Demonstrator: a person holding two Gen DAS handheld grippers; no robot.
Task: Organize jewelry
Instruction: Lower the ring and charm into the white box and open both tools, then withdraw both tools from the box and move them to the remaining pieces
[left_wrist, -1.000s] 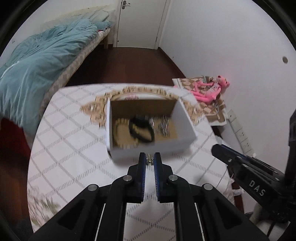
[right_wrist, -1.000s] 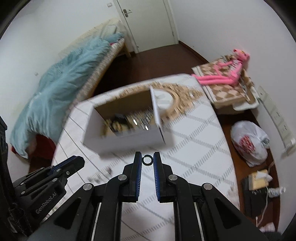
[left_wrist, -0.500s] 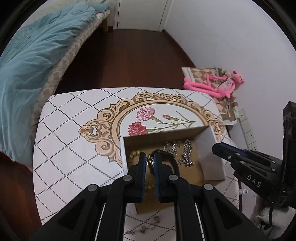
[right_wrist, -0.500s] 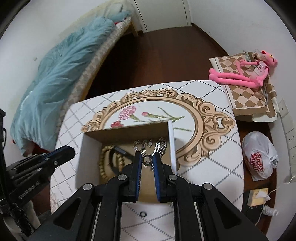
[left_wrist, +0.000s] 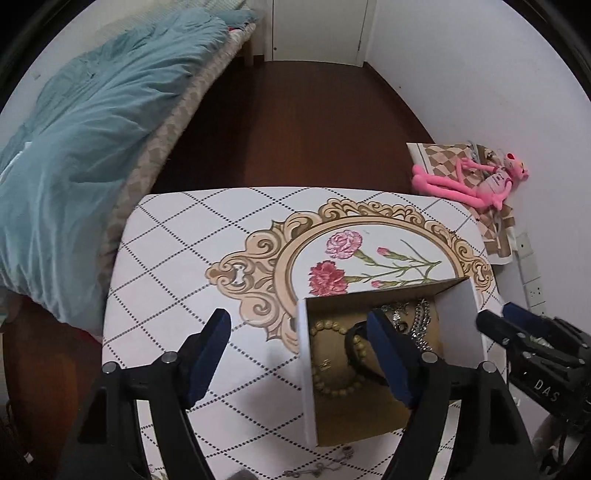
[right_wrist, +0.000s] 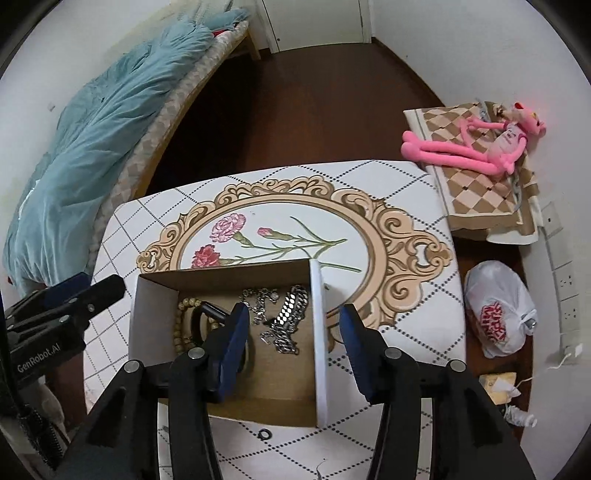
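Observation:
An open cardboard box (left_wrist: 309, 373) (right_wrist: 320, 332) with white outer walls stands on the patterned table. It holds a wooden bead bracelet (left_wrist: 334, 369) (right_wrist: 180, 328), a black band (left_wrist: 352, 338) (right_wrist: 207, 310) and silver chains (left_wrist: 417, 325) (right_wrist: 288, 321). My left gripper (left_wrist: 301, 339) is open and empty, above the box's left wall. My right gripper (right_wrist: 291, 332) is open and empty, above the box's right part. A small black ring (right_wrist: 264, 434) and a thin chain (left_wrist: 317, 469) lie on the table in front of the box.
The table (left_wrist: 177, 258) has a white diamond-pattern cloth with a floral medallion (right_wrist: 280, 229). A bed with a teal duvet (left_wrist: 74, 140) stands at left. A pink plush toy (right_wrist: 476, 144) lies on a checked cushion at right, a white plastic bag (right_wrist: 495, 310) on the floor.
Both grippers have opened; the small earring and the black ring they held are gone from the fingers. Both have shifted slightly over the box.

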